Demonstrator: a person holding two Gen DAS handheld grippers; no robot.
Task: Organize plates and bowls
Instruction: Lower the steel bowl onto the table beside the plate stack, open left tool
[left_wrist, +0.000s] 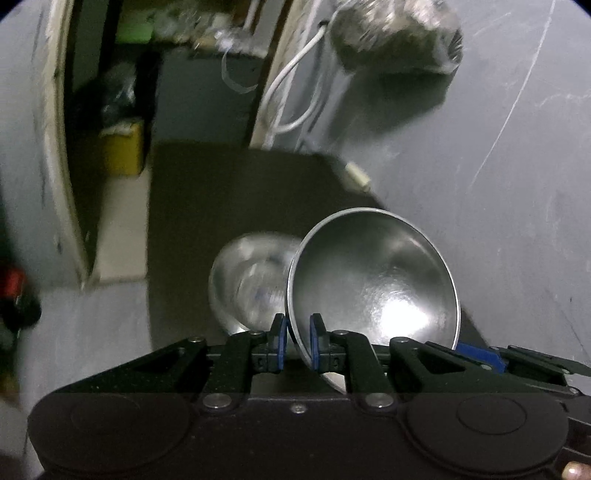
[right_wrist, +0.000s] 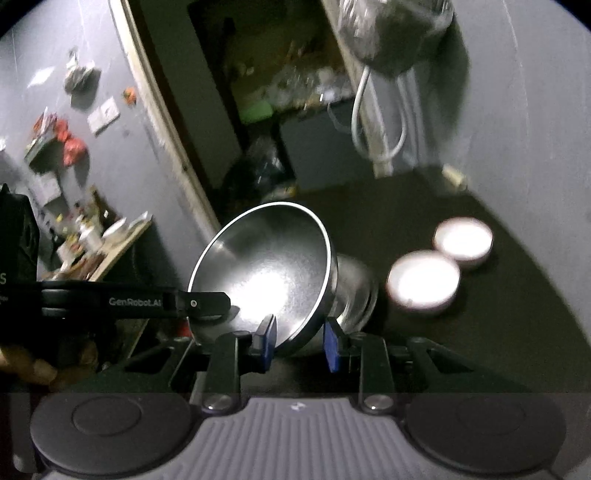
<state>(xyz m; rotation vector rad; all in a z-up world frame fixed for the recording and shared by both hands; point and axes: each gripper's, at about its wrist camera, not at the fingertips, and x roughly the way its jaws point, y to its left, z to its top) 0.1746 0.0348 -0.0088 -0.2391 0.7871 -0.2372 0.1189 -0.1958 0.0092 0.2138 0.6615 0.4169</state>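
My left gripper (left_wrist: 298, 332) is shut on the rim of a steel bowl (left_wrist: 373, 284), held tilted above the dark mat. A second steel bowl (left_wrist: 247, 284) lies on the mat behind it, blurred. In the right wrist view the same held bowl (right_wrist: 266, 273) sits between my right gripper's blue pads (right_wrist: 301, 341); the jaws straddle its rim with a gap, so the right gripper is open. The left gripper's finger (right_wrist: 199, 301) touches the bowl's left rim. The second bowl (right_wrist: 354, 295) lies behind. Two round white lidded dishes (right_wrist: 424, 282) (right_wrist: 463, 240) rest on the mat to the right.
The dark mat (right_wrist: 498, 332) covers the table against a grey wall (left_wrist: 498, 166). A white cable (left_wrist: 291, 92) and a plastic-wrapped bundle (left_wrist: 395, 33) hang on the wall. A doorway (right_wrist: 258, 92) opens at the left with clutter beyond.
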